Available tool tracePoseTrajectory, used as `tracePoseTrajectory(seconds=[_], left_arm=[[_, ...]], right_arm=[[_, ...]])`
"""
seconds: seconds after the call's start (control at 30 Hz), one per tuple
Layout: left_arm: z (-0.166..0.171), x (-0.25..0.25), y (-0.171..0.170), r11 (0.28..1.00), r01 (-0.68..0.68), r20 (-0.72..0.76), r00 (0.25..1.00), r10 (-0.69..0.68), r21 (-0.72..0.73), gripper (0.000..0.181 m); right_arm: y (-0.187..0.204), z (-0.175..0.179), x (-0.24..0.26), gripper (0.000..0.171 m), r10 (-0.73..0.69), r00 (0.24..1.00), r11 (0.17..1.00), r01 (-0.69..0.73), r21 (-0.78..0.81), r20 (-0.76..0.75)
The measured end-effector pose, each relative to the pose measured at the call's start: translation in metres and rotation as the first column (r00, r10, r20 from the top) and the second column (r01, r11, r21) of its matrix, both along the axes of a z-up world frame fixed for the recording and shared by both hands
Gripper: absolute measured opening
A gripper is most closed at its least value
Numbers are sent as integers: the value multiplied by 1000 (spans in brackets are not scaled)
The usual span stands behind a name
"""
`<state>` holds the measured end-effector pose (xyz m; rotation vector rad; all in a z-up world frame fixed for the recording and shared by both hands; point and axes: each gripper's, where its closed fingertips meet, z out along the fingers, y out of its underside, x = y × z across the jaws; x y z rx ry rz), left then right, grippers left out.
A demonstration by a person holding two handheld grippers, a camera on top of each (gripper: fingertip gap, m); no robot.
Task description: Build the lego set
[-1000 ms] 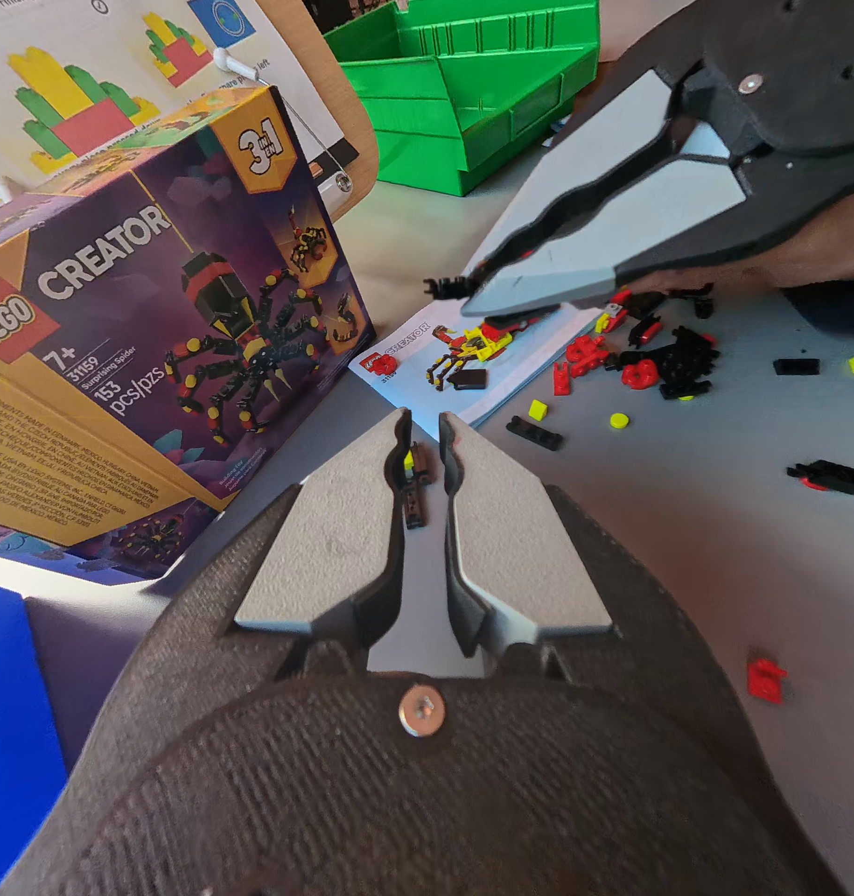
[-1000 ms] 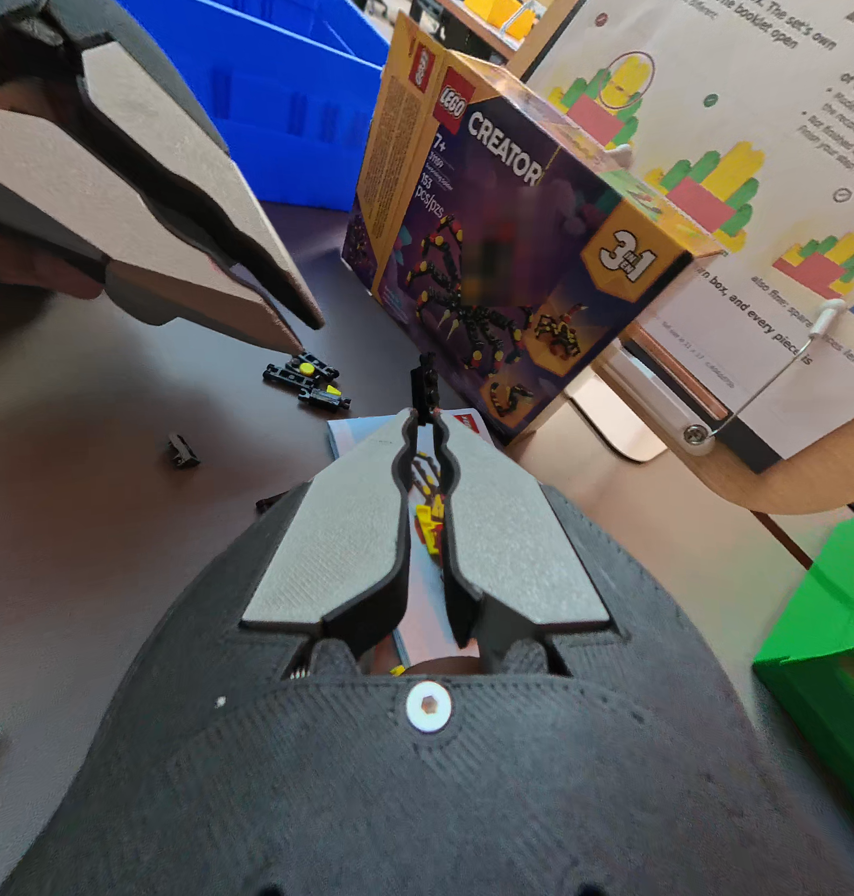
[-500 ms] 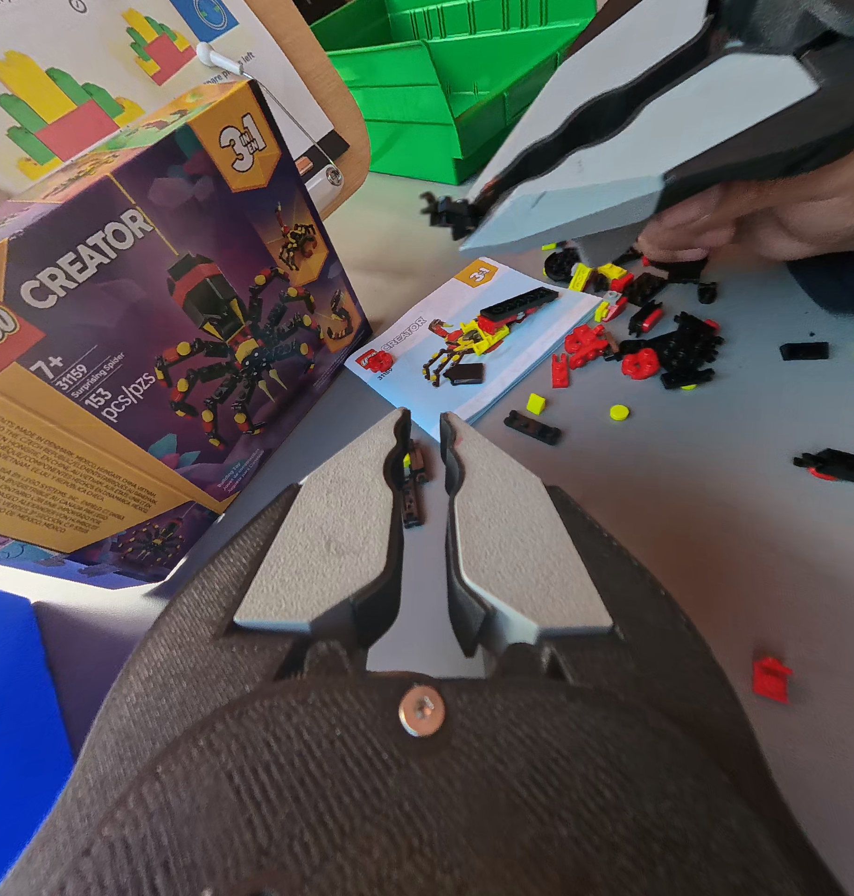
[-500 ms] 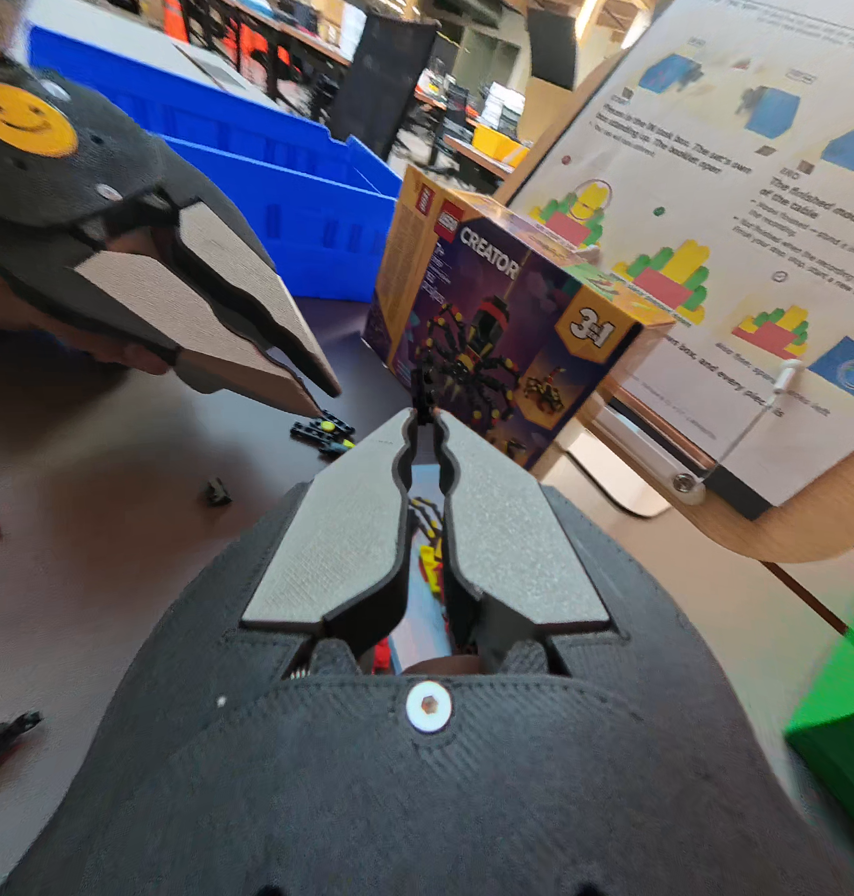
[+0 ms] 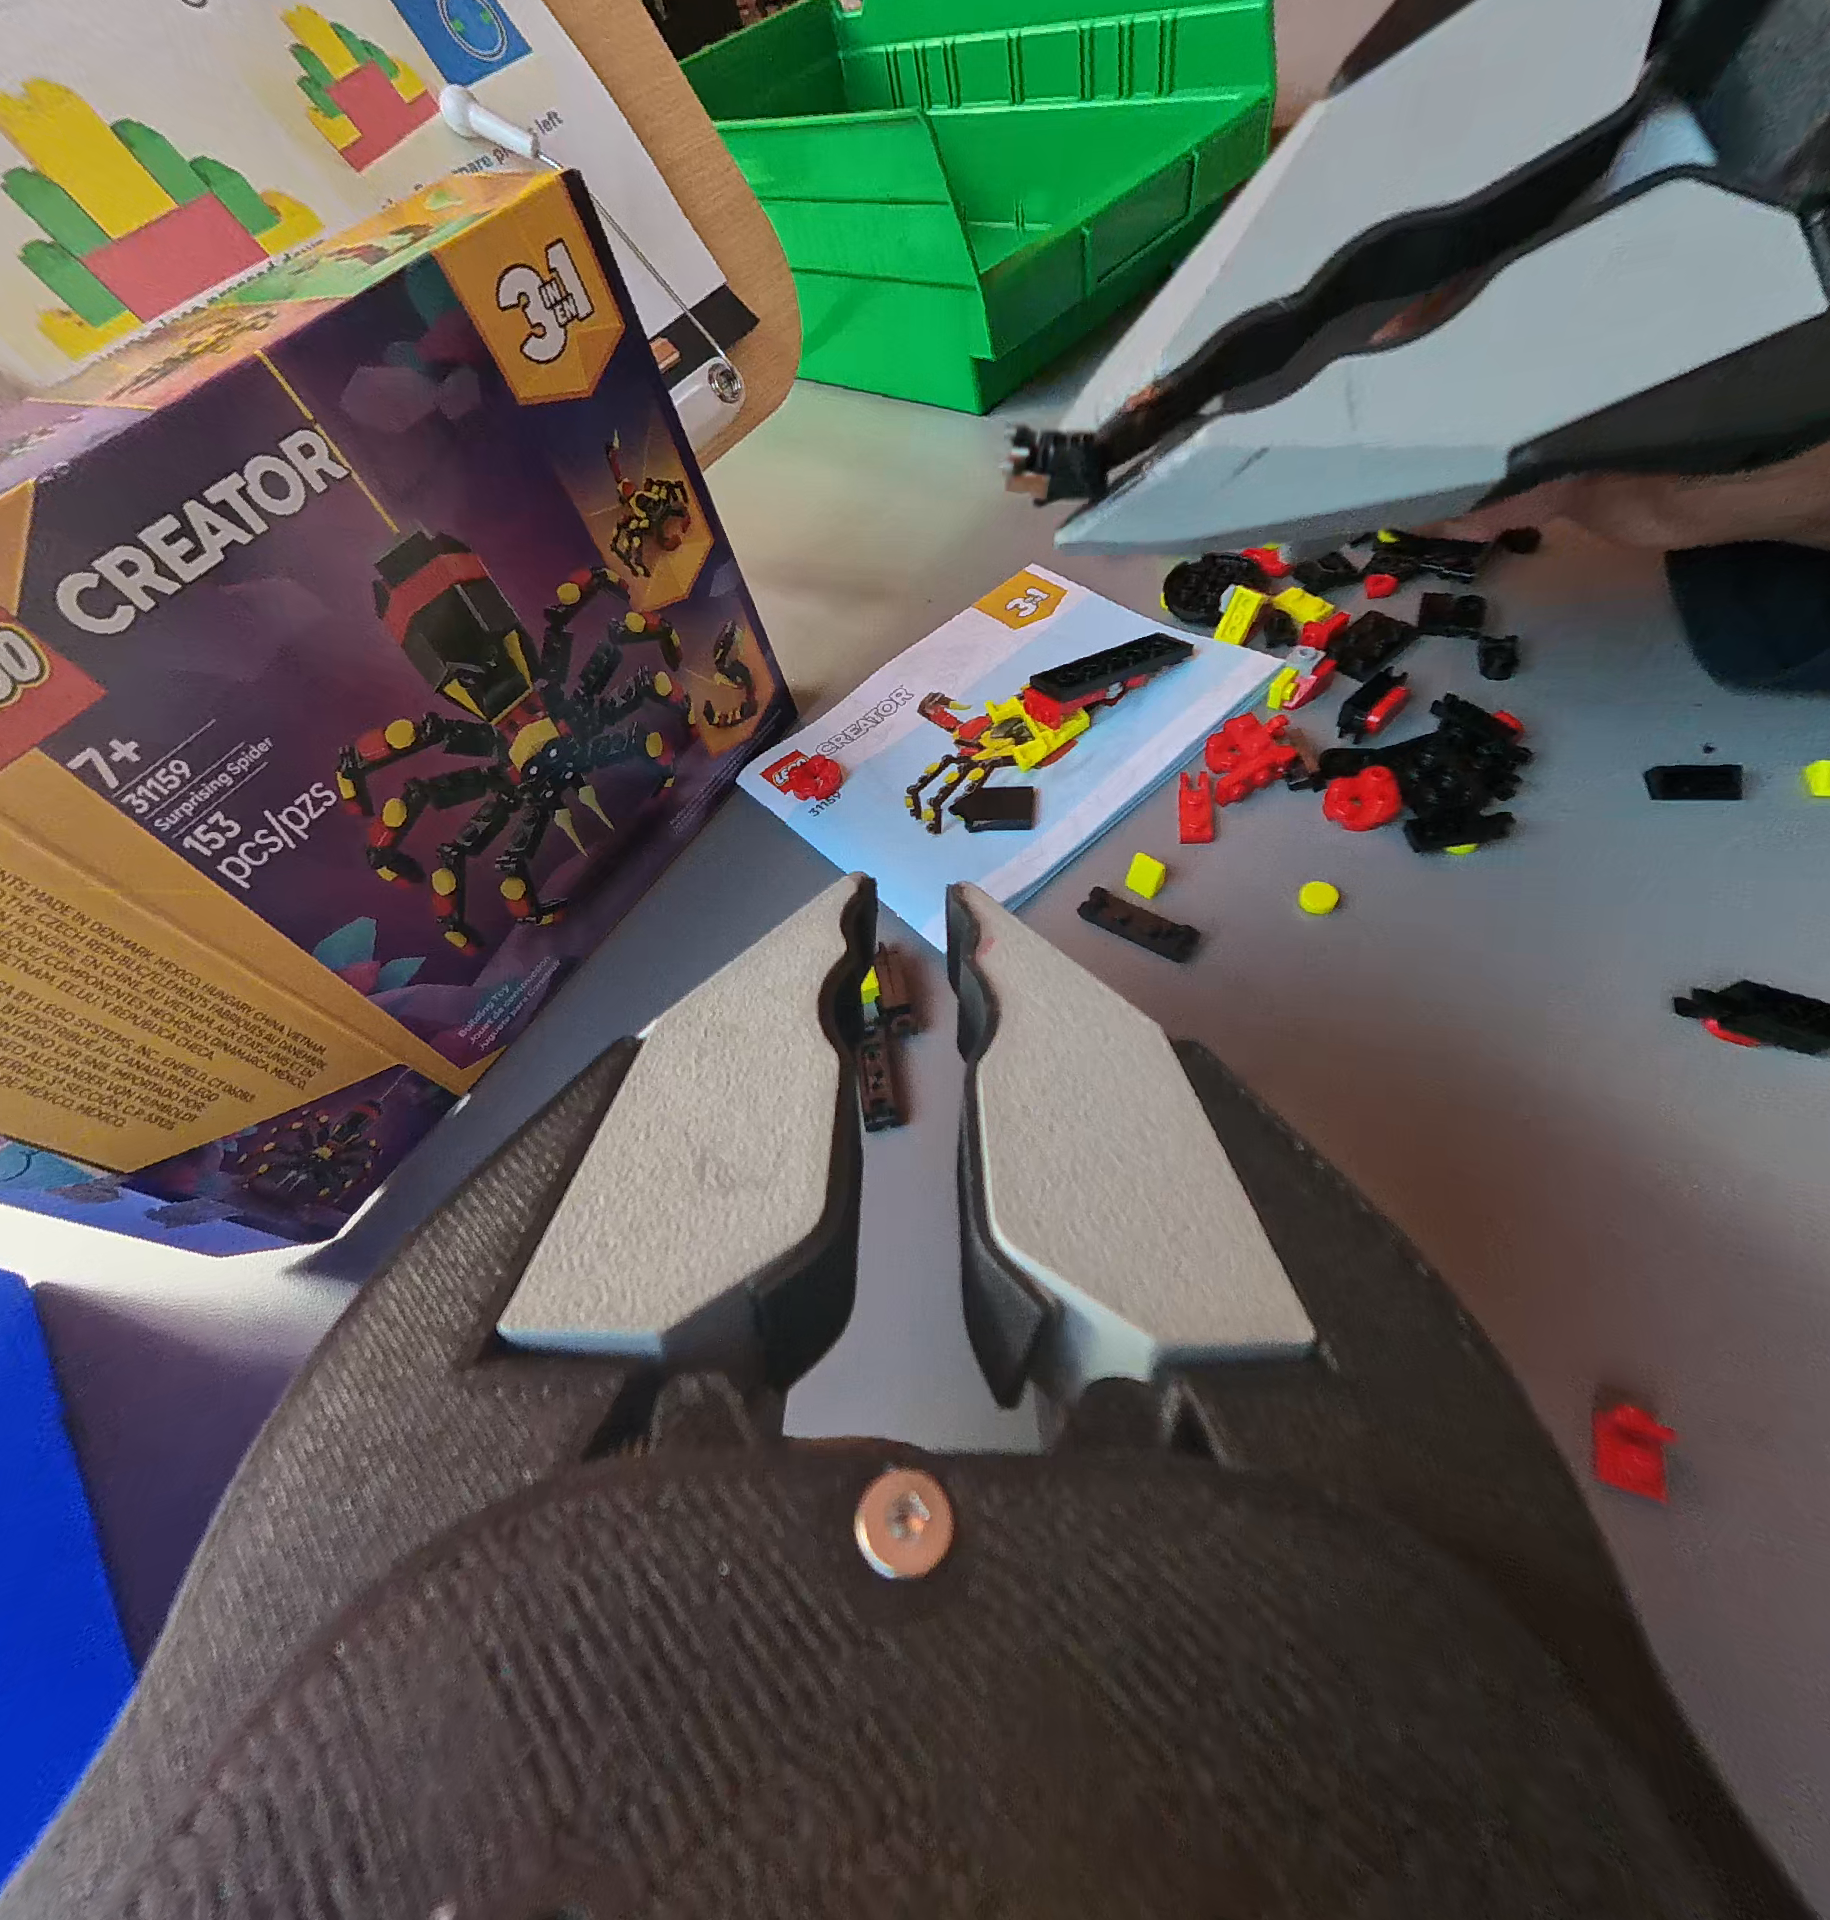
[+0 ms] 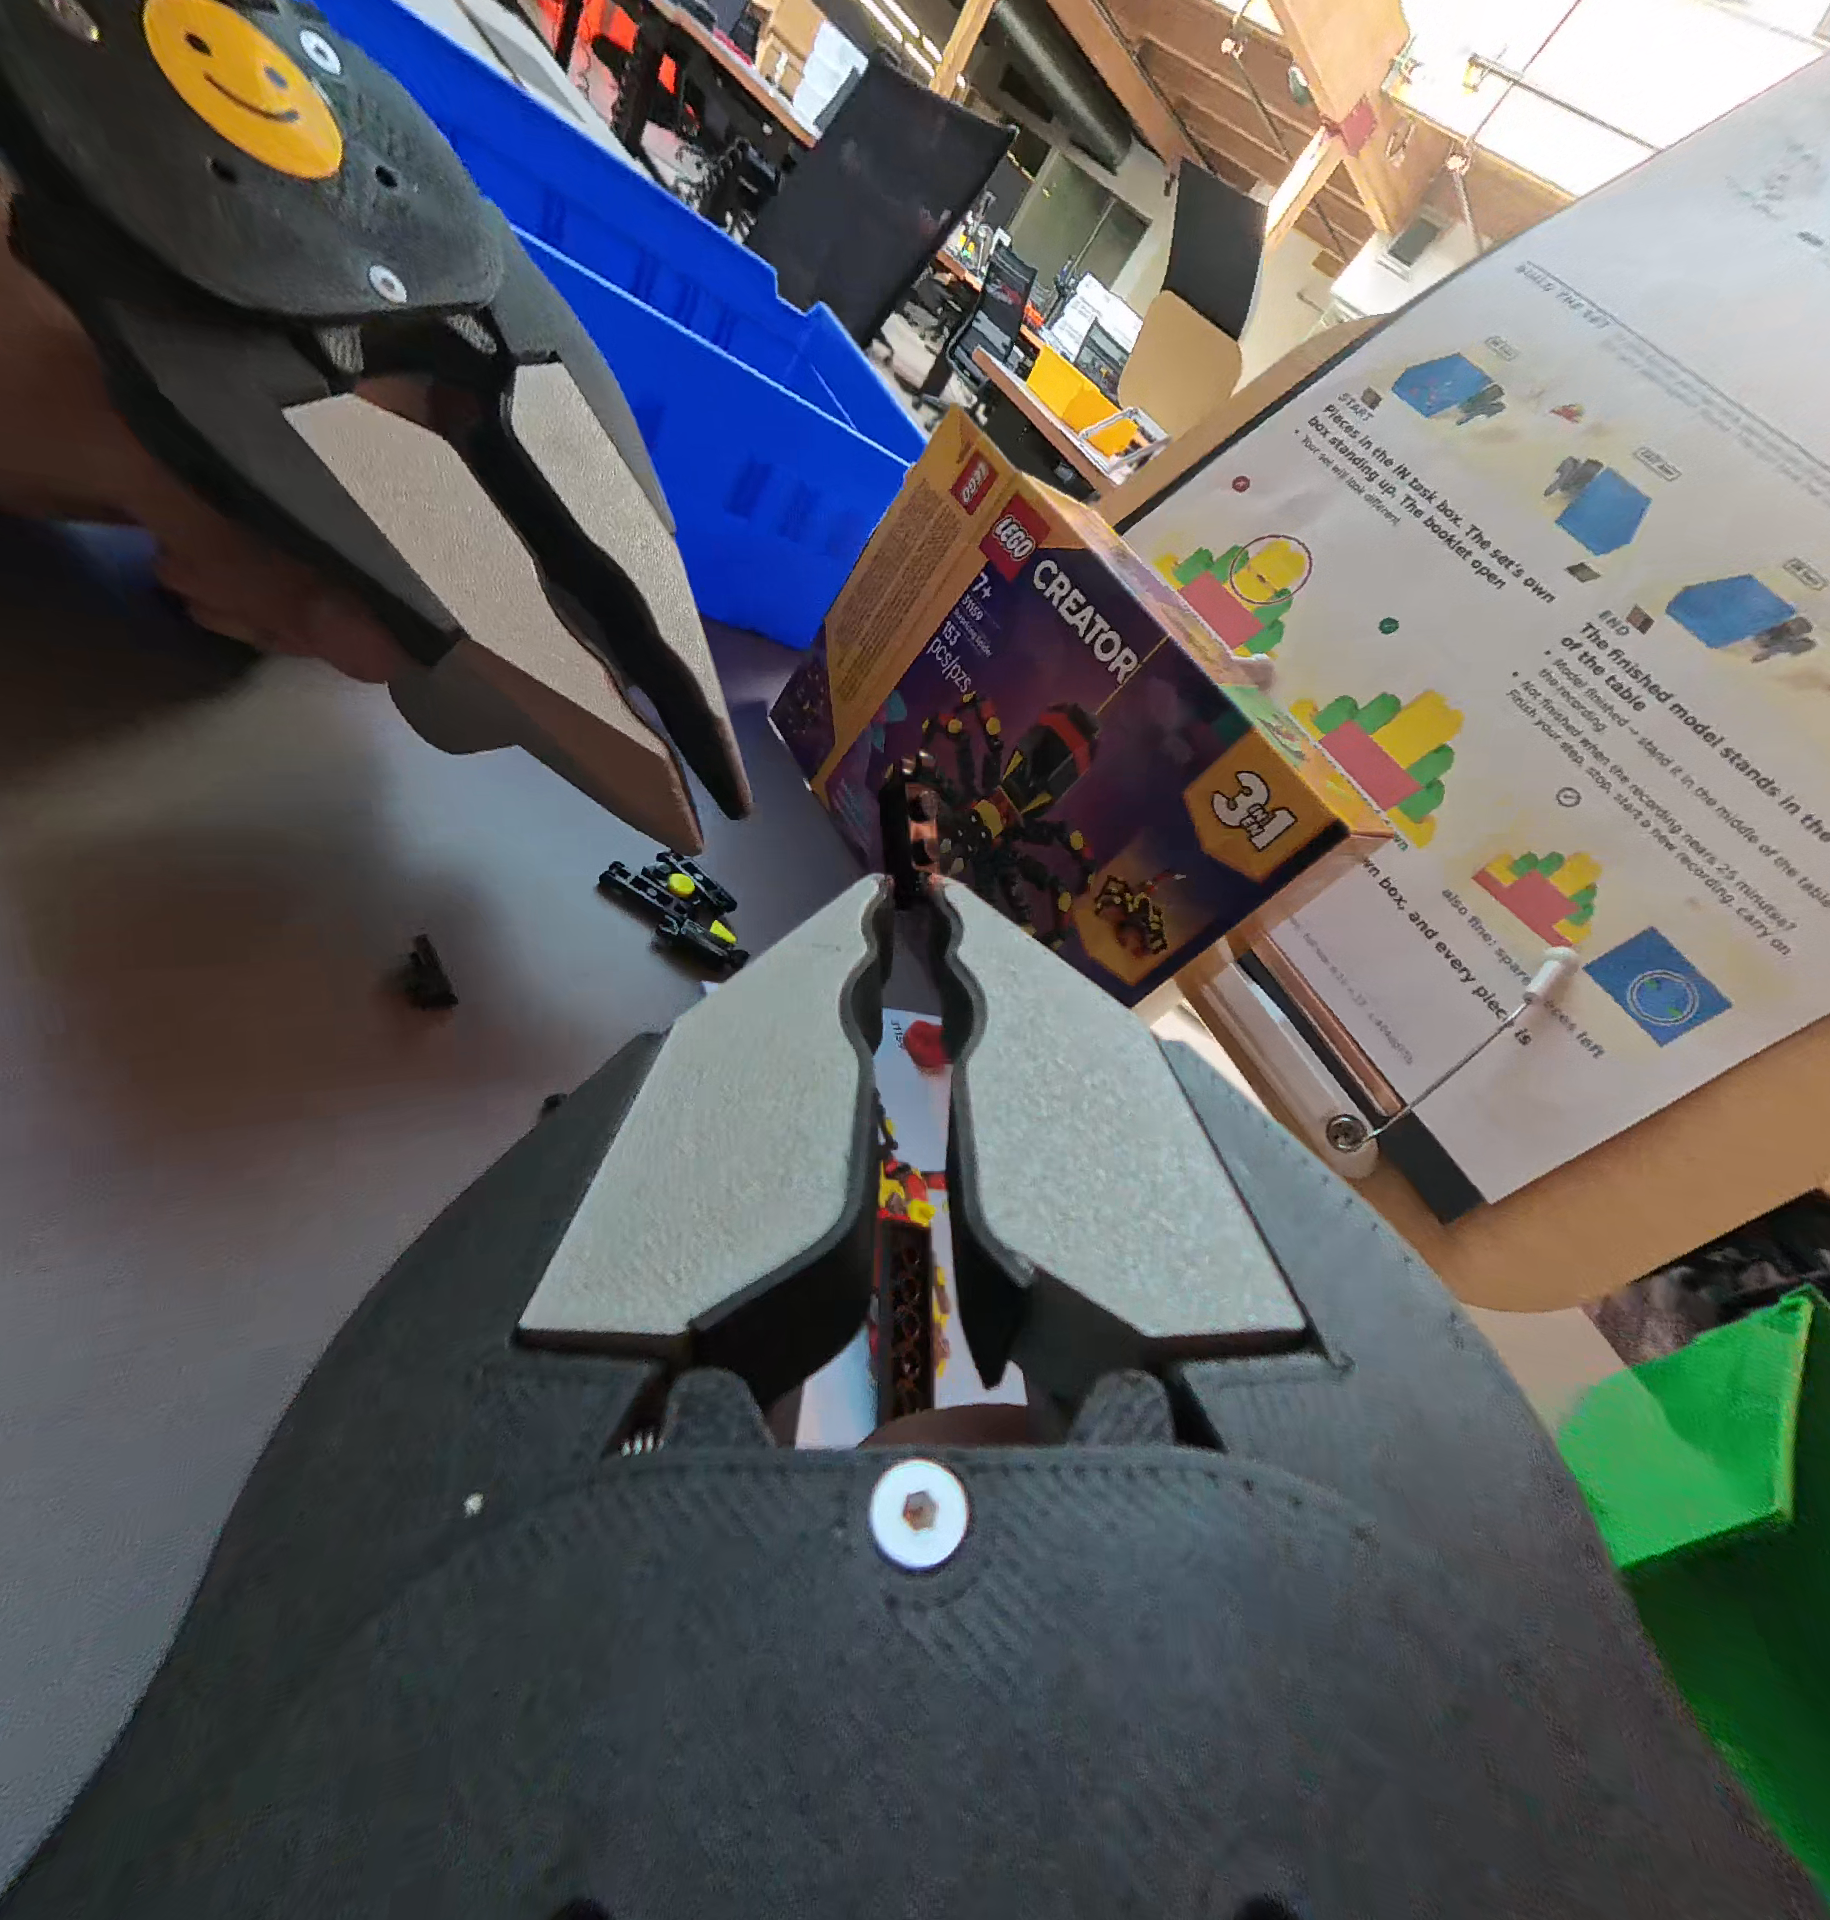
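My left gripper (image 5: 911,904) hovers low over the grey table with its jaws a narrow gap apart and nothing in them. A small black and yellow assembly (image 5: 885,1029) lies on the table under the gap; it also shows in the right wrist view (image 6: 672,904). My right gripper (image 6: 911,894) is shut on a small black piece (image 6: 909,826) that sticks out past its tips. In the left wrist view the right gripper (image 5: 1082,499) holds the piece (image 5: 1051,473) in the air above the booklet (image 5: 994,727). The left gripper (image 6: 719,821) shows at upper left in the right wrist view.
The set's purple box (image 5: 319,675) stands at the left. Loose red, black and yellow pieces (image 5: 1410,748) lie right of the booklet, and a red piece (image 5: 1628,1449) lies nearer. A green bin (image 5: 994,208), a blue bin (image 6: 703,364) and an instruction board (image 6: 1565,727) stand behind. The grippers' ends are close to 7 centimeters from one another.
My right gripper has risen off the booklet with the black piece and tilted upward. My left gripper has stayed in place over the small assembly.
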<state>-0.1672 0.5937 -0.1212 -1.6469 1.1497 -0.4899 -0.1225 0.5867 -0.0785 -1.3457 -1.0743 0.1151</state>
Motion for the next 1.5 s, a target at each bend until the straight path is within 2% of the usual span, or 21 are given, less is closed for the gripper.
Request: tracePoseTrajectory(seconds=[0.2,0.3,0.43,0.5,0.6,0.7,0.97,1.1,1.33,1.37,1.4,1.47,1.5], left_arm=[[0,1,-2,1000,10,-2,1000,-10,5,13],[1,3,-5,999,35,6,999,-35,4,17],[19,17,-30,978,194,188,966,-176,-80,22],[23,18,-34,968,225,240,951,-194,-109,22],[25,18,-39,958,266,256,939,-231,-111,4],[29,19,-44,950,293,281,925,-254,-107,2],[31,20,-46,937,322,315,911,-268,-134,0],[32,18,-43,938,312,333,910,-248,-153,7],[32,18,-40,941,297,336,913,-230,-162,9],[32,18,-43,934,317,341,907,-249,-162,19],[32,19,-44,931,325,344,904,-254,-166,22],[31,20,-44,934,318,333,909,-251,-165,21],[31,20,-44,936,313,328,911,-249,-160,16]], right_arm=[[-4,-4,-4,3,-17,994,995,6,100,112],[-12,-9,-13,2,44,994,998,-48,34,98],[-24,-17,-25,3,132,985,991,-129,-35,107],[-28,-21,-29,2,164,982,985,-158,-65,98],[-28,-20,-31,2,169,984,983,-163,-88,61],[-32,-23,-35,2,208,978,969,-203,-140,21],[-34,-21,-36,2,222,975,959,-222,-175,-22],[-33,-21,-36,2,218,976,959,-219,-181,-24],[-28,-25,-35,3,181,983,963,-181,-201,-16],[-26,-25,-34,3,168,986,965,-167,-204,-11],[-25,-27,-34,3,161,987,964,-159,-212,-8],[-27,-28,-35,3,178,984,959,-176,-224,-11],[-29,-27,-37,2,190,982,957,-189,-219,-15]])
